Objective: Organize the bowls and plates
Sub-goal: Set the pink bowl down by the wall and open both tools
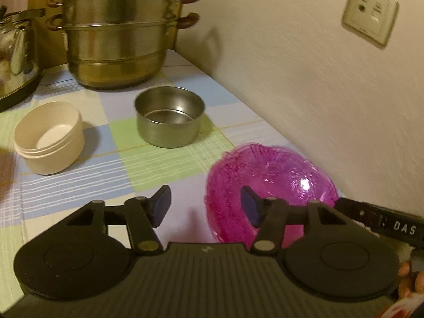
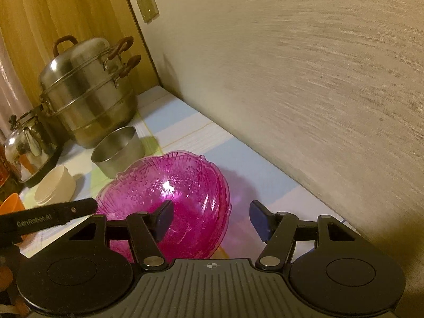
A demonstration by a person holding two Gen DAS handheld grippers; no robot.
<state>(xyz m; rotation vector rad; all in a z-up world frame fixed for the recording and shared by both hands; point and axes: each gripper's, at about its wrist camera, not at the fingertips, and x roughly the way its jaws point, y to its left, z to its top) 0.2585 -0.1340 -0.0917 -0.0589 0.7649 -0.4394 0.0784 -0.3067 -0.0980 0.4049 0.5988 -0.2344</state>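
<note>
You are holding both grippers low over the checked tablecloth [image 1: 79, 190], next to the textured wall [image 1: 304, 106].

Left gripper [image 1: 205, 206]: jaws are standing apart, nothing between the pads. The pink glass bowl [image 1: 265, 175] is sitting on the cloth just ahead and to the right. Its near-left rim is showing in the gap between the fingers, and the right finger is overlapping the bowl in this view. Whether that finger is touching the glass, you cannot tell from here.

Right gripper [image 2: 210, 220]: jaws are also standing apart, pads gripping nothing. The same bowl [image 2: 172, 193] is lying ahead and to the left, upright, with a bright glint in its well. The left finger is overlapping the bowl's body in this view, and the bowl's right edge is reaching partway into the gap. The right finger is sitting clear of it, over bare cloth.

So the bowl is resting between your two grippers, held by neither.

Farther back on the cloth, a steel bowl [image 1: 169, 116] and a cream tub [image 1: 49, 137] are standing apart from each other. Behind them a tiered steel steamer [image 1: 119, 34] is standing in the corner, with a kettle [image 2: 29, 145] to its left. An orange item [image 2: 10, 204] is peeking in at the right camera's left edge.
</note>
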